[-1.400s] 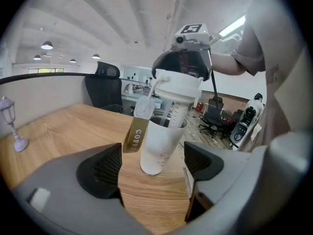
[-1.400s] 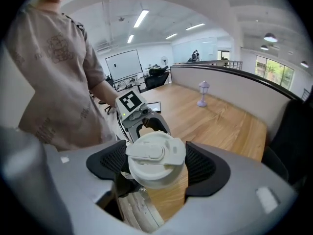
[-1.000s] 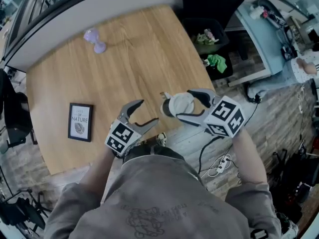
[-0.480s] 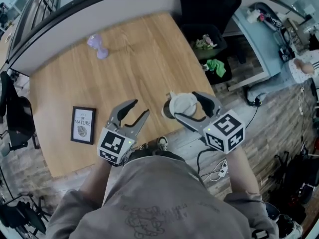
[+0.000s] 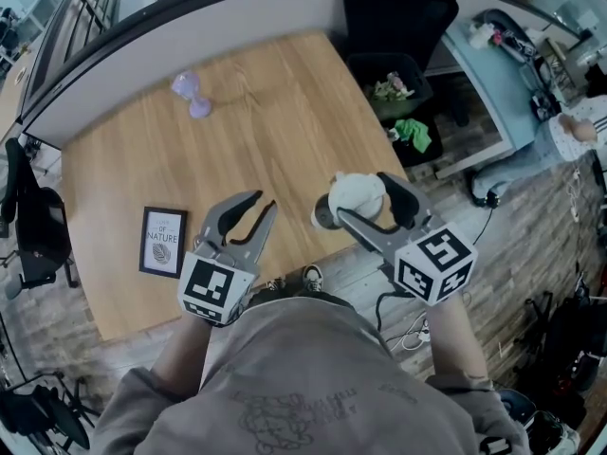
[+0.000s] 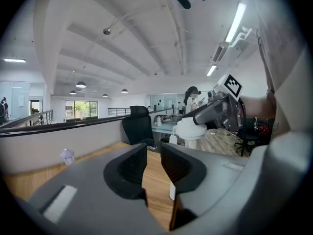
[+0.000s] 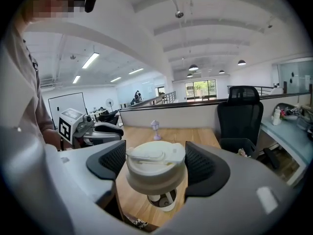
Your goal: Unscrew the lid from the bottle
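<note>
Head view: 1 lid (image 5: 356, 193), 1 bottle (image 5: 323, 218)

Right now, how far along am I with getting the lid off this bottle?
Done, it seems: the lid sits clear above the bottle's open mouth. In hand: the right gripper is clamped on the lid, while the left gripper is closing on nothing, off to the side. Left: probably only setting the lid down on the table.

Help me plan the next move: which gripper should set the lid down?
Right. The right gripper is clamped on the lid, lifted off the bottle; the left gripper is empty, its jaws closing.
</note>
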